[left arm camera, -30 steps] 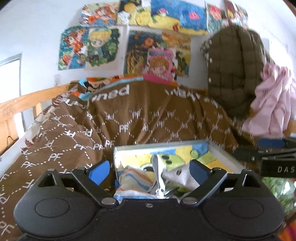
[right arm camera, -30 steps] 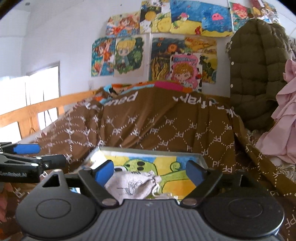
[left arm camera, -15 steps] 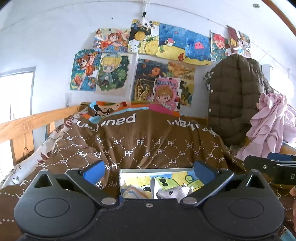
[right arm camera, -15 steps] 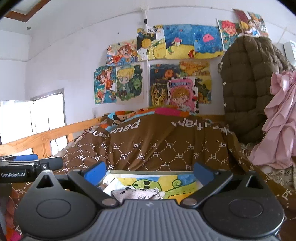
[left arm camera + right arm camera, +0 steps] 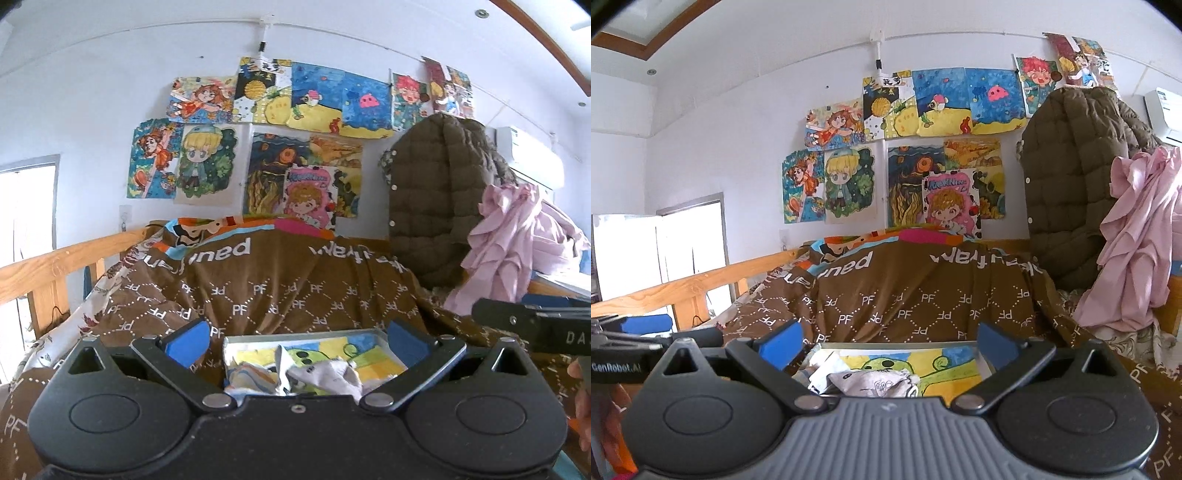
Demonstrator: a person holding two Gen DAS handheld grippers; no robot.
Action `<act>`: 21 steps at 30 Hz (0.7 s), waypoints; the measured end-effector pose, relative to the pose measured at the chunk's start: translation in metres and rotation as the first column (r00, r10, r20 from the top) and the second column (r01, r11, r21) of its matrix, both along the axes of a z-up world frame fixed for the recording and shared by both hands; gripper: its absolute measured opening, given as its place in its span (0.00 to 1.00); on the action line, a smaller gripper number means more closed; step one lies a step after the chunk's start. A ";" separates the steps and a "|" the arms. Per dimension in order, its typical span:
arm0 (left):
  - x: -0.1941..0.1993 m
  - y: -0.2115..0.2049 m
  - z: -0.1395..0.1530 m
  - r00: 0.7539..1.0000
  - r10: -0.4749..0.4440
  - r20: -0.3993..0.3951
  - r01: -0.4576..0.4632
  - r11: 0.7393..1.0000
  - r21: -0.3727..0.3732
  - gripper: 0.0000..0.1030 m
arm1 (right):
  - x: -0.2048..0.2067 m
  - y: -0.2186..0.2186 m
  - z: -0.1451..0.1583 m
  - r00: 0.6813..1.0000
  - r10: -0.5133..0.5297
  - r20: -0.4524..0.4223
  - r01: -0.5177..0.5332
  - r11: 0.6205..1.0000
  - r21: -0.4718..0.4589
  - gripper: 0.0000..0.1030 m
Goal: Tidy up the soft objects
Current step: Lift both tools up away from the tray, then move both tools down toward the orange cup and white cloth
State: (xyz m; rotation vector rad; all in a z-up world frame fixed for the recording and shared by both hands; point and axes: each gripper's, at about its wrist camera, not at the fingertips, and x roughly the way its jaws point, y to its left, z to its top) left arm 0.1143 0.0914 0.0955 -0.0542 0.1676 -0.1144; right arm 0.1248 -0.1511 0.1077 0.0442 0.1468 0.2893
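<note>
Claws, left (image 5: pixel 297 341) and right (image 5: pixel 890 345), gape wide, holding nothing.

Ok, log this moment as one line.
left gripper: open, empty | right gripper: open, empty | tray: on brown blanket, holds grey cloth and striped cloth

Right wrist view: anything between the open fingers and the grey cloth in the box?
Nothing visible. The grey cloth lies in the box on the brown blanket, with only open space between it and the right gripper, whose fingers stand wide.
</note>
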 end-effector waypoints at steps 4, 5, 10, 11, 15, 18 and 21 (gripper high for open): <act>-0.014 -0.005 -0.003 1.000 -0.008 -0.009 0.008 1.000 0.020 0.99 | -0.014 -0.004 -0.001 1.000 -0.009 0.002 0.009 1.000 -0.004 1.00; -0.017 -0.005 -0.004 1.000 -0.008 -0.013 0.008 1.000 0.020 0.99 | -0.017 -0.004 -0.002 1.000 -0.011 -0.003 0.011 1.000 -0.002 1.00; -0.032 -0.004 -0.008 0.999 -0.005 -0.054 0.006 1.000 0.019 0.99 | -0.032 -0.016 -0.008 0.999 -0.027 -0.042 0.028 0.999 0.026 1.00; -0.034 -0.004 -0.009 0.998 -0.003 -0.063 0.004 1.000 0.016 0.99 | -0.034 -0.018 -0.009 0.998 -0.030 -0.047 0.031 0.999 0.027 1.00; -0.045 0.000 -0.015 0.993 -0.012 -0.121 0.012 1.000 0.005 0.99 | -0.040 -0.026 -0.012 0.996 -0.044 -0.081 0.047 0.998 0.038 1.00; -0.053 0.001 -0.019 0.989 -0.018 -0.148 0.019 1.000 0.003 0.99 | -0.045 -0.030 -0.017 0.993 -0.046 -0.113 0.052 0.998 0.046 1.00; -0.058 0.001 -0.024 0.984 -0.027 -0.177 0.028 1.000 0.005 0.99 | -0.051 -0.030 -0.021 0.989 -0.049 -0.139 0.054 0.998 0.029 1.00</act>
